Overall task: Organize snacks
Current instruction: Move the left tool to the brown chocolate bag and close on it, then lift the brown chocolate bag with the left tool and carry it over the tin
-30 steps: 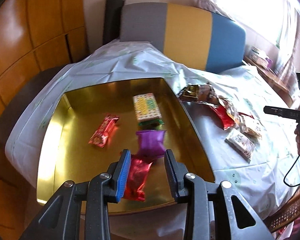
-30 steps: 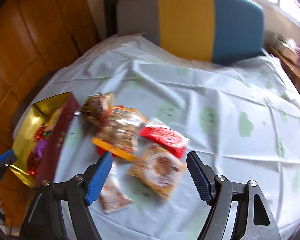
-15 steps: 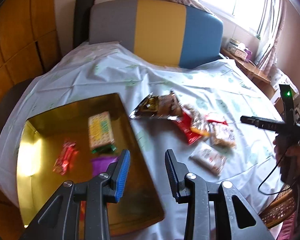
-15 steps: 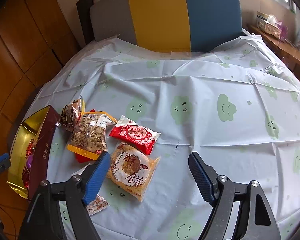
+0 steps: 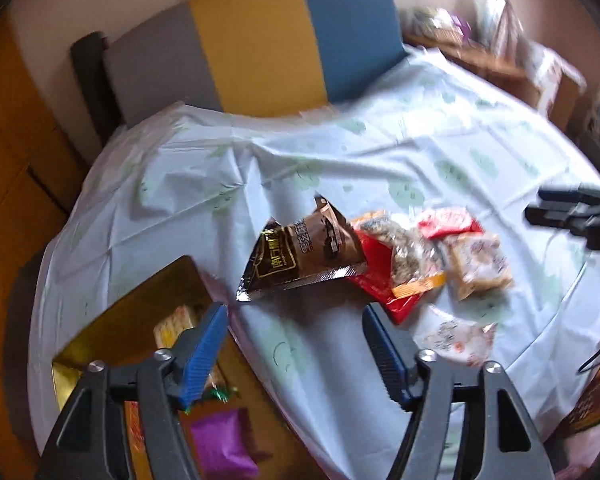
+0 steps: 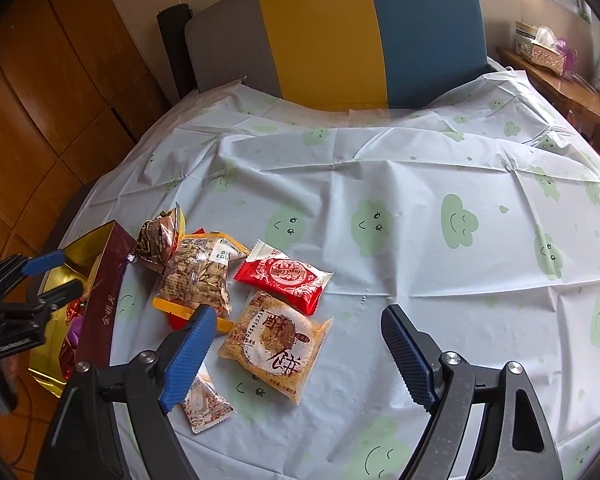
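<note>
Left gripper [image 5: 294,330]: jaws have just been opening, now spread wide, nothing between them. It hangs at lower centre of the left view, over the tablecloth [image 5: 340,168] beside the box's right edge. View is motion-blurred.

Gold box [image 5: 140,312] at lower left of the left view; a purple packet [image 5: 224,442] lies inside near the bottom edge, and a yellowish pack shows partly behind the left finger.

Right gripper [image 6: 296,326]: jaws have been opening a little, now spread wide, empty. Between its fingers, lower centre of the right view, lies the pastry pack [image 6: 276,340] flat on the cloth.

Snack pile left of centre in the right view: seed bag [image 6: 198,272], red packet [image 6: 284,276] beside it, brown bag [image 6: 160,236] nearest the box, small white packet [image 6: 206,402] at the bottom by the left finger. All rest on the cloth, outside the box.

Striped chair back [image 6: 340,32] at top.
</note>
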Demonstrator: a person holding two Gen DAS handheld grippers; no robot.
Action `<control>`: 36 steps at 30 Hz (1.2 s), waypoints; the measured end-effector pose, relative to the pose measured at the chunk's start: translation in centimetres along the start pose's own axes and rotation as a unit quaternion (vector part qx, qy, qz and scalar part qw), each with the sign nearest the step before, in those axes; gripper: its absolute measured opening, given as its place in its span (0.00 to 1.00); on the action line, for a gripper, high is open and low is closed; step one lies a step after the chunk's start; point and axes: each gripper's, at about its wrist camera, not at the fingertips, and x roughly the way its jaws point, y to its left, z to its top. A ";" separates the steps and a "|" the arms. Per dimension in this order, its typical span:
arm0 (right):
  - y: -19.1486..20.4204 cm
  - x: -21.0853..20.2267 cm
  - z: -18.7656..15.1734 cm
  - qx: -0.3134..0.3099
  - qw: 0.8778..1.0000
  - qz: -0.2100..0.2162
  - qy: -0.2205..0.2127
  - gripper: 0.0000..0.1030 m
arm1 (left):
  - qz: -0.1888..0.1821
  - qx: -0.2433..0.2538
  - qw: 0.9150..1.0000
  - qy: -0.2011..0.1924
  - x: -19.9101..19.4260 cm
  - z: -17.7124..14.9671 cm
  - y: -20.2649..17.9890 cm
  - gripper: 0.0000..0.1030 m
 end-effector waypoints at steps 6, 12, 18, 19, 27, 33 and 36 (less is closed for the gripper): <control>-0.2 0.0 0.2 0.000 1.000 -0.002 0.000 0.83 | 0.017 0.084 0.996 0.038 3.8 1.2 -0.6 0.77; -0.7 0.2 0.3 0.011 1.000 -0.002 0.007 0.84 | 0.043 0.182 0.980 0.065 6.9 1.8 -1.5 0.78; -0.9 0.3 0.4 0.018 1.000 -0.001 0.008 0.84 | 0.044 0.215 0.974 0.064 8.7 2.8 -1.5 0.78; -0.9 0.3 0.5 0.018 1.000 -0.001 0.009 0.84 | 0.041 0.222 0.972 0.065 9.0 3.0 -1.6 0.78; -1.2 0.5 0.6 0.024 1.000 -0.004 0.010 0.84 | 0.034 0.242 0.968 0.048 10.7 4.4 -2.0 0.81; -1.3 0.5 0.7 0.023 1.000 -0.012 0.003 0.84 | 0.002 0.180 0.983 0.038 10.6 4.8 -1.2 0.38; -1.2 0.5 0.7 0.021 1.000 -0.012 -0.001 0.84 | -0.020 0.141 0.989 0.037 10.0 4.6 -0.6 0.32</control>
